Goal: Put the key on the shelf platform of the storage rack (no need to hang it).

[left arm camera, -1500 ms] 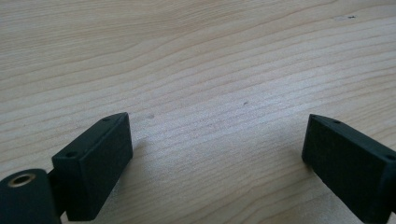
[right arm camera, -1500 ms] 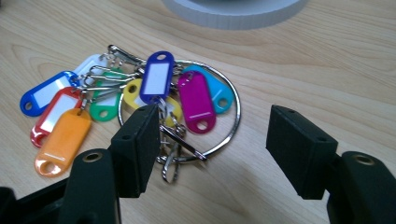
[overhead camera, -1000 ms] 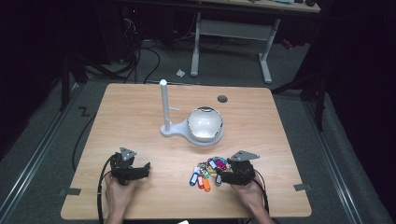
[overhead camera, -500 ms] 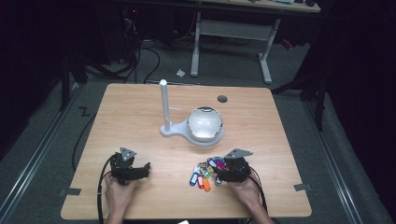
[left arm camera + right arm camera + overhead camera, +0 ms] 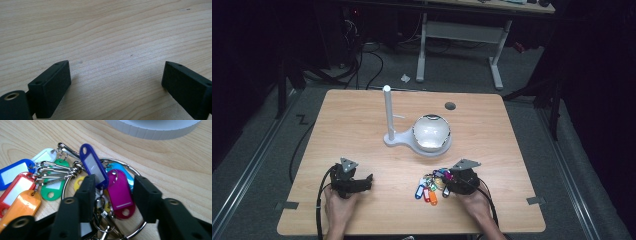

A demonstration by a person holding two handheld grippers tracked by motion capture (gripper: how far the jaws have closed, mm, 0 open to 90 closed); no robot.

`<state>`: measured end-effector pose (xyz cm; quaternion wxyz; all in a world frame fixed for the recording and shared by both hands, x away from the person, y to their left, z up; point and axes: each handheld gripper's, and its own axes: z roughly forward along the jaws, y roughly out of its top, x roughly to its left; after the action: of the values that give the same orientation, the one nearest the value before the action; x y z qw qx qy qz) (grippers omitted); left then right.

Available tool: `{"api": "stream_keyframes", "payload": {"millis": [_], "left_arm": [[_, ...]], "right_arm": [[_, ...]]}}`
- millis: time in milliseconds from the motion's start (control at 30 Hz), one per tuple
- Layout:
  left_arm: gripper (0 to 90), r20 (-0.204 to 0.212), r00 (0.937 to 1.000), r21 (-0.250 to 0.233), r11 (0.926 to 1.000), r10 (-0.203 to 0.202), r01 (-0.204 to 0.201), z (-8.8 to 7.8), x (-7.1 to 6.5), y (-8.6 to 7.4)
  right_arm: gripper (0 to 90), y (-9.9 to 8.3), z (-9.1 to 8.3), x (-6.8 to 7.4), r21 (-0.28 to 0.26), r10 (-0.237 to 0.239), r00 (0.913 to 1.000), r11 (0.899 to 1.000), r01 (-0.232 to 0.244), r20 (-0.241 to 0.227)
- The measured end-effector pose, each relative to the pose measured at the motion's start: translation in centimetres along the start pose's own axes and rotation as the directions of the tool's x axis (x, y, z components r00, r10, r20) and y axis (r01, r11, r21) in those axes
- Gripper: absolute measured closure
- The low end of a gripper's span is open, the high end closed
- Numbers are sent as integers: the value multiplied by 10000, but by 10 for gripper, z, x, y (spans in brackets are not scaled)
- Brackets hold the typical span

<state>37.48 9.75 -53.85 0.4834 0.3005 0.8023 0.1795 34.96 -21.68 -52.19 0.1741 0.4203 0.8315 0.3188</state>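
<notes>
- Right hand-held gripper point(image 5: 451, 183) sits low on the bench point(image 5: 362, 125), near side of the white stand point(image 5: 422, 135), nose into the bunch of key tags point(image 5: 428, 186). Jaws part way apart, w/ the magenta tag point(image 5: 120, 192) and some clips between them; not seen pinching anything.
- Left hand-held gripper point(image 5: 362, 181) well to the left of the white stand, on the near part of the bench, held by the left hand point(image 5: 339, 207). Jaws wide apart over bare wood in left gripper view.
- High view: white stand has an upright post point(image 5: 388, 112) and a round shiny bowl-like part beside it; key tags lie just on its near side, apart from it. Right hand point(image 5: 472, 202) behind the right hand-held gripper.
- Right gripper view adds what high view blurs: big metal ring point(image 5: 125, 170) w/ tags clipped on — purple tag point(image 5: 93, 167) tilted up over the ring, blue tag point(image 5: 12, 172), red tag point(image 5: 15, 190), orange tag point(image 5: 21, 205), green tag point(image 5: 52, 188), white tag point(image 5: 45, 155), bits of yellow and light blue. Ribbed white rim of the stand at top of that view.
- High view also shows a small dark round hole point(image 5: 450, 106) in the bench beyond the white stand.
</notes>
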Motion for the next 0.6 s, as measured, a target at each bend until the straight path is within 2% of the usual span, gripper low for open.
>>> {"api": "stream_keyframes", "payload": {"millis": [167, 300, 600], "left_arm": [[91, -12, 10000, -20, 10000, -4, 4, 0, 0, 0], [92, -19, 10000, -22, 10000, -18, 18, 0, 0, 0], [92, -27, 10000, -28, 10000, -40, 40, 0, 0, 0]], "right_arm": [[631, 3, -1, -2, 206, -257, 9997, 9995, 258, -49], [631, 2, -1, -3, 173, -314, 9995, 9994, 316, -86], [631, 1, -2, -7, 84, -92, 9992, 9999, 95, -399]]}}
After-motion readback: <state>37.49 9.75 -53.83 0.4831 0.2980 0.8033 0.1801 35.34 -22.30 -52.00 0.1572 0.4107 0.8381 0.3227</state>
